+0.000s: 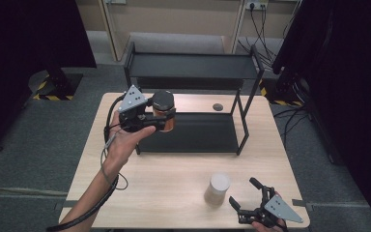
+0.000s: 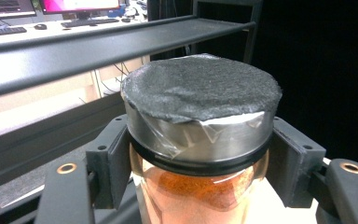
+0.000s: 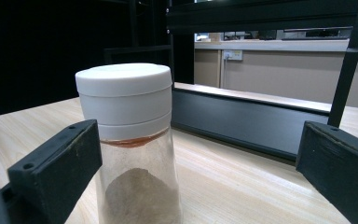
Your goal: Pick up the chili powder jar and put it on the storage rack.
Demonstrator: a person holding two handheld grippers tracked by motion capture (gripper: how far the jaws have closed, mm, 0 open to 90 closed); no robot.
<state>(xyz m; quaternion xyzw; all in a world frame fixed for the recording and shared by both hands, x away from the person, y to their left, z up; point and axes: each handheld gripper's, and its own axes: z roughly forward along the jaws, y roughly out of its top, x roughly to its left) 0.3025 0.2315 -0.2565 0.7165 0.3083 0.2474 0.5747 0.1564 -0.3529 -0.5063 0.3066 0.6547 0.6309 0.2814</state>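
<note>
Left gripper (image 1: 160,119) clamped on round glass jar of orange powder with dark grey lid (image 2: 200,88), raised beside black metal shelf rack (image 1: 193,65). Right gripper (image 1: 249,199) spread wide; white-lidded clear plastic jar of beige powder (image 3: 133,140) standing between jaws, near left one, unpinched.

This looks like a lab or test room in an office building: a pale wooden table (image 1: 183,179) stands on grey carpet, black curtains hang at both sides, yellow-black hazard tape (image 1: 53,96) marks stand feet at upper left, and computer monitors (image 2: 9,7) glow on a desk at upper left.
</note>
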